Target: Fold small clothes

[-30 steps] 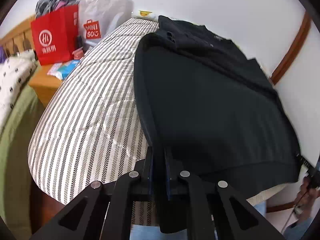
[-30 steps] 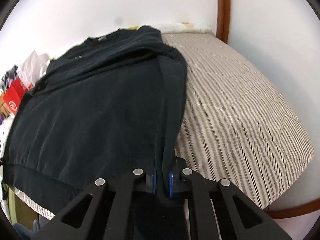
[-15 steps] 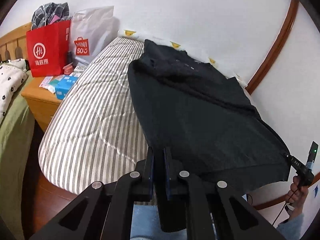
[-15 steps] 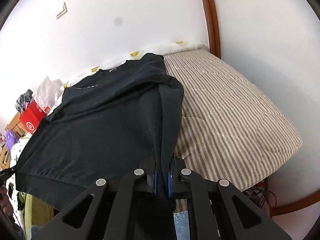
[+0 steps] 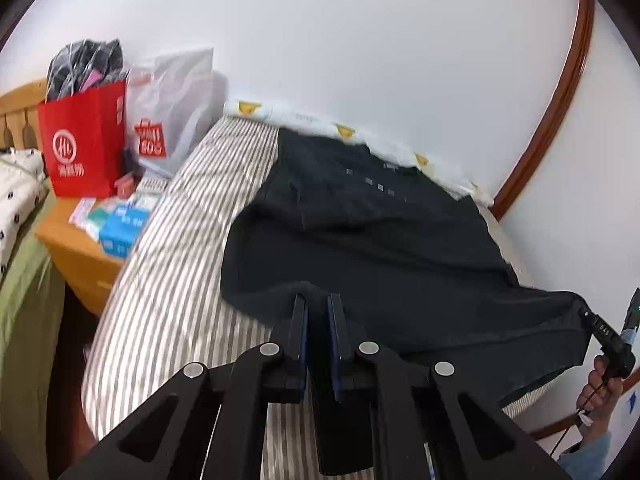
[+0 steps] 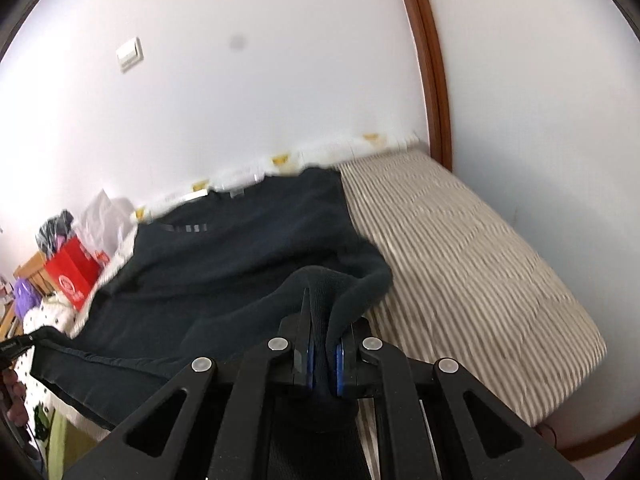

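A dark navy sweatshirt [image 5: 372, 240] lies spread on the striped bed [image 5: 180, 264], its collar end by the far wall. My left gripper [image 5: 318, 300] is shut on the garment's near left hem corner and holds it raised above the mattress. In the right wrist view the same sweatshirt [image 6: 224, 264] stretches leftward, and my right gripper [image 6: 322, 308] is shut on its near right hem corner, cloth bunched over the pads. The hem hangs taut between both grippers. The other gripper [image 5: 608, 336] and a hand [image 5: 600, 384] show at the right edge of the left wrist view.
A wooden nightstand [image 5: 76, 256] left of the bed carries a red paper bag [image 5: 80, 140], a white plastic bag [image 5: 172, 108] and small boxes [image 5: 120, 224]. White walls with brown wooden trim [image 6: 432, 80] bound the bed. Bare striped mattress [image 6: 472, 264] lies right of the sweatshirt.
Both grippers rose, lifting the near hem off the bed. The views tilted up, showing more wall, and the sweatshirt's near part now hangs in the air.
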Available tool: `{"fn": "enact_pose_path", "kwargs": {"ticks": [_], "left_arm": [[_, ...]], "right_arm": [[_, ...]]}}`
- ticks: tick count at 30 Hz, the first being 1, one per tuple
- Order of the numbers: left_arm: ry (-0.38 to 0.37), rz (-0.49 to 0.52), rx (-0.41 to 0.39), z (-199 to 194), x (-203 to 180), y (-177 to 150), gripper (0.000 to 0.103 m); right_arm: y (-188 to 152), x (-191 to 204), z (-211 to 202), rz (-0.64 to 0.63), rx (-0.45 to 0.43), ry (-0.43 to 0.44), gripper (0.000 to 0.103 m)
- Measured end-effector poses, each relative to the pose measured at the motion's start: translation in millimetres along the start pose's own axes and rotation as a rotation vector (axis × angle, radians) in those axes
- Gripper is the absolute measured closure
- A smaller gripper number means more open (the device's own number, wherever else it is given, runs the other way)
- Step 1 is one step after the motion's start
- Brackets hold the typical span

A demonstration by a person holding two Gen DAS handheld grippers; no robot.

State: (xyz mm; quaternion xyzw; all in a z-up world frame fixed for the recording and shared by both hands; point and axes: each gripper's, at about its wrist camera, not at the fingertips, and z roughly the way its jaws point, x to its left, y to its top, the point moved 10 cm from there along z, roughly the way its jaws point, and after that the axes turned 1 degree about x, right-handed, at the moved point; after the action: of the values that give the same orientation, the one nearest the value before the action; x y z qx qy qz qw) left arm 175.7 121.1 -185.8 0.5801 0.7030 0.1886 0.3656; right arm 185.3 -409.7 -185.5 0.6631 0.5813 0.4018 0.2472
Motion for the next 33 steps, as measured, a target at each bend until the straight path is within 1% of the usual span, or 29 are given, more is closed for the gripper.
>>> {"fn": "enact_pose_path", "kwargs": {"ticks": [3,9,12,17,21,25,26,29,33], "left_arm": [[0.007,0.01,-0.02,9.3,-4.1,22.5,0.094],[0.018,-0.042,-0.055,42.3,-6.5,79.7,0.094],[0.051,-0.034,-0.081,65.0,-9.9,108.0,0.094],[0.089,-0.022,-0.086,104.0,-13.1,133.5,0.094],[0.124,-0.023,-0.06,138.6,-6.9,140.5,0.094],[0.195,0.005,-0.027,171.1,0.8,135.7,0.094],[0.203,0.007,-0.018,176.9,2.5,133.6,0.094],[0.209,-0.009,0.022,195.9,9.1,126.8,0.094],[0.208,-0.017,0.074,211.8,13.9,119.8,0.093]], "right_arm": [[25.5,8.1,15.3,-0.006,-0.021,-0.004,0.096],[74.6,17.2,61.9,0.001,-0.032,-0.001,0.096],[92.0,19.2,88.8,0.001,-0.017,-0.004,0.096],[106.1,18.2,133.1,-0.02,0.003,-0.05,0.096],[109.3,18.0,173.8,-0.026,0.039,-0.065,0.096],[102.3,14.8,206.3,-0.036,0.078,-0.077,0.096],[100.0,13.8,213.9,-0.037,0.09,-0.079,0.096],[92.9,11.3,237.2,-0.036,0.13,-0.091,0.096],[81.2,8.9,257.9,-0.055,0.173,-0.146,0.095]]}}
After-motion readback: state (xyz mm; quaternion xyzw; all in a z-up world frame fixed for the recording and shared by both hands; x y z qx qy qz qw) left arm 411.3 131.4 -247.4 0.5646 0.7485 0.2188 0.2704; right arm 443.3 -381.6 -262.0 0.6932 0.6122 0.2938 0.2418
